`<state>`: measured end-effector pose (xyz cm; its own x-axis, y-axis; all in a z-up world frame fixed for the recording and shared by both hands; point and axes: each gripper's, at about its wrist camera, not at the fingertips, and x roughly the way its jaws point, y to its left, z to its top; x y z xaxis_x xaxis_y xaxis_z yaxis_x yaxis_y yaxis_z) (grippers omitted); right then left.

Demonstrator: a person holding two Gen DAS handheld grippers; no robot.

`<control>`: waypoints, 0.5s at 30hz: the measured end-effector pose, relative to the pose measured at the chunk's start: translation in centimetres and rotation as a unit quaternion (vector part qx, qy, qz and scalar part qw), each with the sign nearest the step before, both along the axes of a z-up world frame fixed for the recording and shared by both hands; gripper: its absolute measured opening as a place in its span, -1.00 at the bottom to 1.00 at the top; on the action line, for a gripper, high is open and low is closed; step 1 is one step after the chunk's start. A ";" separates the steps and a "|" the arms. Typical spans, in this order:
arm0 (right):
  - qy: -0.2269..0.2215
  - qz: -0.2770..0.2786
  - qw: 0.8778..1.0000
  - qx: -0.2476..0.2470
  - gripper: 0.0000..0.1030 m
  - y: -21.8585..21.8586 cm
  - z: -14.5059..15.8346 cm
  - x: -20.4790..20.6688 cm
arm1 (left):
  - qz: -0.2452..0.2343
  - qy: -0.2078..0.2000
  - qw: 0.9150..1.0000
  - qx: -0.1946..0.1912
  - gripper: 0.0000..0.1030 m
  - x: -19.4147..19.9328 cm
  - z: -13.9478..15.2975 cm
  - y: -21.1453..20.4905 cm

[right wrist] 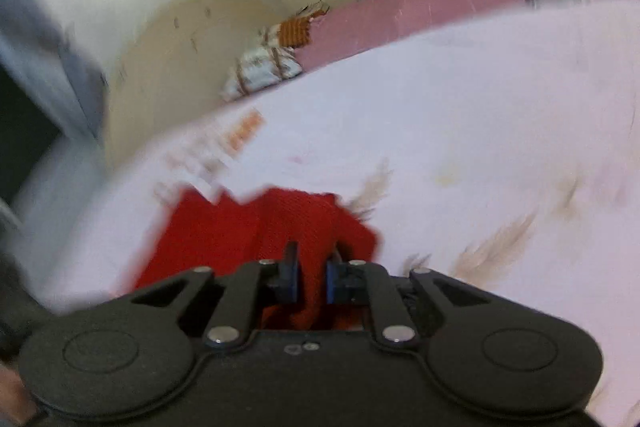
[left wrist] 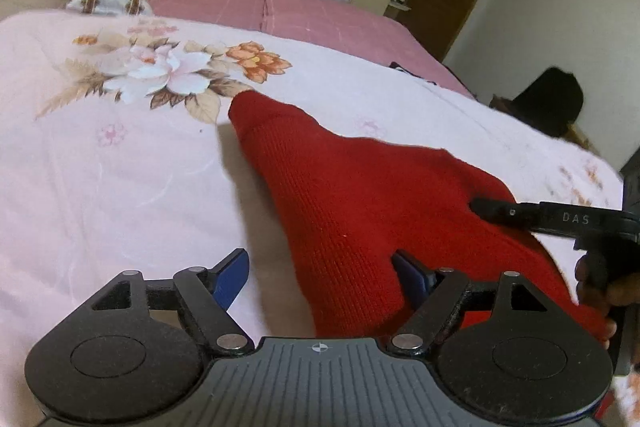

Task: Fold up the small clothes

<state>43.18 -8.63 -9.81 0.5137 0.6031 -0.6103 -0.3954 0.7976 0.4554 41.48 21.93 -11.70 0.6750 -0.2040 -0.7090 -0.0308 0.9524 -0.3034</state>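
A: Where's the red knit garment [left wrist: 360, 195]?

B: Lower centre of the left wrist view, spread on the floral pink bedspread [left wrist: 100, 167], one narrow end reaching toward the printed flowers [left wrist: 168, 71].

A: And the left gripper [left wrist: 320, 271]?

B: Jaws wide apart, gripping nothing; the cloth lies over its right-hand finger.

A: The right gripper [right wrist: 312, 277]?

B: Blurred, but nearly closed, pinching a fold of the garment [right wrist: 260, 227] at bottom centre.

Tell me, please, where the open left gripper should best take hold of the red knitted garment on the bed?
Probably the near hem of the red knitted garment, approached low from its left. That edge lies inside the open left gripper; the right gripper pinches the other side.
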 end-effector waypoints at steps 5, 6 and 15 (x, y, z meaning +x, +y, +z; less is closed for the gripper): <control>0.016 -0.014 1.000 0.004 -0.38 -1.4 1.7 -0.8 | 0.013 -0.018 1.000 -0.001 0.53 -3.1 2.1 0.3; 0.000 -0.010 1.000 0.005 -0.37 -1.8 2.6 -1.8 | 0.009 -0.028 1.000 -0.005 0.53 -4.0 2.6 0.2; -0.097 0.111 0.984 -0.096 -0.26 1.5 5.4 -11.7 | -0.001 -0.013 1.000 0.000 0.53 -7.2 2.0 -1.4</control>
